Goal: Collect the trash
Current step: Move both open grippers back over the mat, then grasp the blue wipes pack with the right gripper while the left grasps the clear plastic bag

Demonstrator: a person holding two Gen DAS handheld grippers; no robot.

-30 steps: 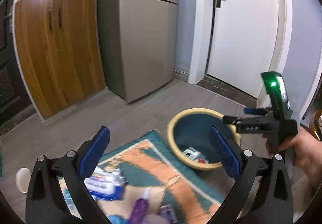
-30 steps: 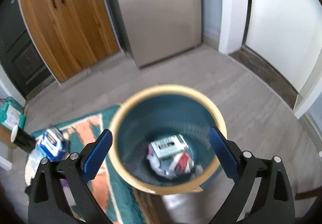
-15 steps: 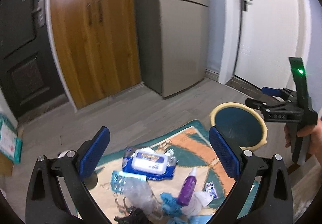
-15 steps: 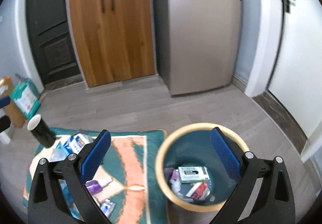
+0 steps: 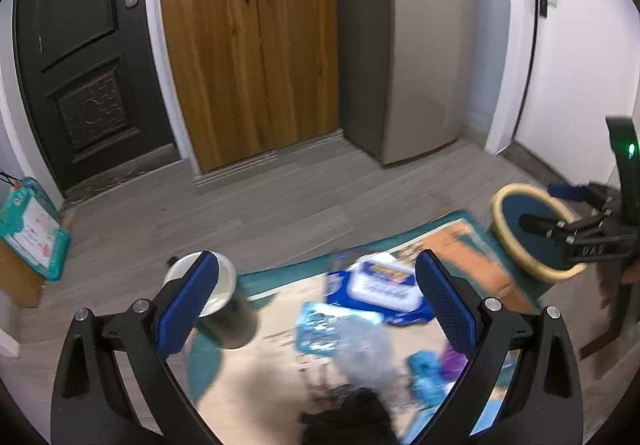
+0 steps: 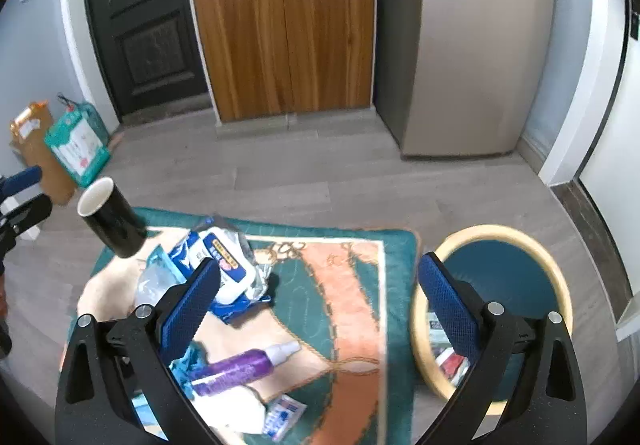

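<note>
Only your right wrist view shows the purple spray bottle lying on the rug, nozzle toward two o'clock. Both your left hand-held gripper and right hand-held gripper gape apart, empty.

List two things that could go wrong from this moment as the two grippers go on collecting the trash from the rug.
1. The black cup stands upright at the rug's far corner, close to the open left gripper; a careless sweep might tip it.
2. The purple spray bottle lies on its side, round, among tissues; it could roll or slip from the open right gripper before reaching the bin.
</note>
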